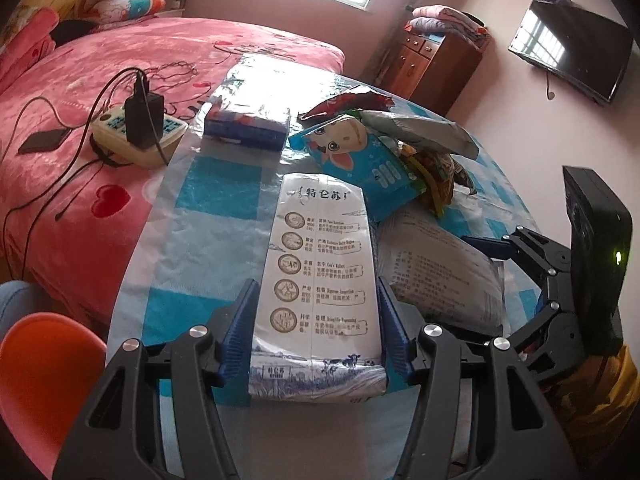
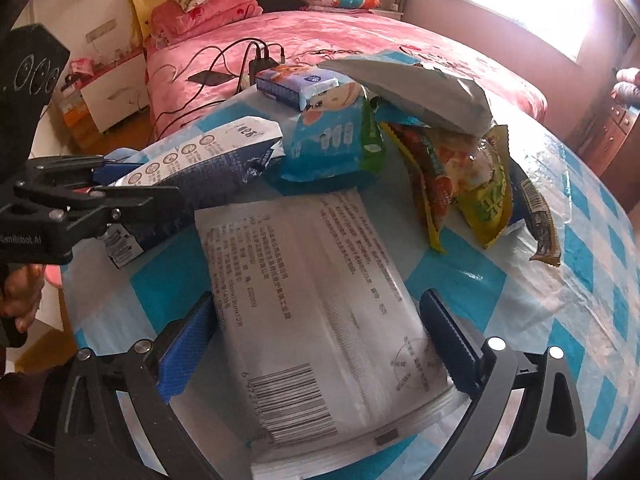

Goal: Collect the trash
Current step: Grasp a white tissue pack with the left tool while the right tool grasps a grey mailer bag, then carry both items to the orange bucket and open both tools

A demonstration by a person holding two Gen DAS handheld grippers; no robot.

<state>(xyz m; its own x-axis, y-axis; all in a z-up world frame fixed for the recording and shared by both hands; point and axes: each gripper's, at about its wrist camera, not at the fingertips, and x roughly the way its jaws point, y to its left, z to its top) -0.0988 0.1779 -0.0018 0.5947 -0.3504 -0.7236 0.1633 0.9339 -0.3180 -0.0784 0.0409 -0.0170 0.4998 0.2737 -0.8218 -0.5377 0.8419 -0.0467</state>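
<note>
Blue-and-white checked plastic covers the round table (image 1: 208,240), which stands against a bed with a pink blanket (image 1: 100,80). On the bed near the table edge lie a power strip (image 1: 136,136) with a black charger plugged in and a dark phone (image 1: 44,140) on its cable.

The left gripper (image 1: 318,320) has its blue pads on both sides of a white milk carton (image 1: 320,280) with printed round seals. The jaws are narrow and the pads press on the carton's long sides; in the right wrist view the carton (image 2: 200,160) is tilted, with its far end raised.

The right gripper (image 2: 316,344) stands wide open around a flat white packet (image 2: 320,300) with a barcode, which lies on the table just beside the carton. Its fingers (image 2: 188,344) flank the packet; whether they touch its edges I cannot tell.

Behind both things a heap of trash crowds the table: a blue snack bag (image 1: 360,160) with a cartoon face, a grey foil bag (image 2: 420,88) lying over it, red and yellow wrappers (image 2: 460,176), and a dark bar wrapper (image 2: 540,220). The blue bag touches the far end of the carton and overlaps the white packet. A blue tissue pack (image 1: 248,124) lies further back, apart from the heap. An orange chair (image 1: 40,380) is at the left of the table.
</note>
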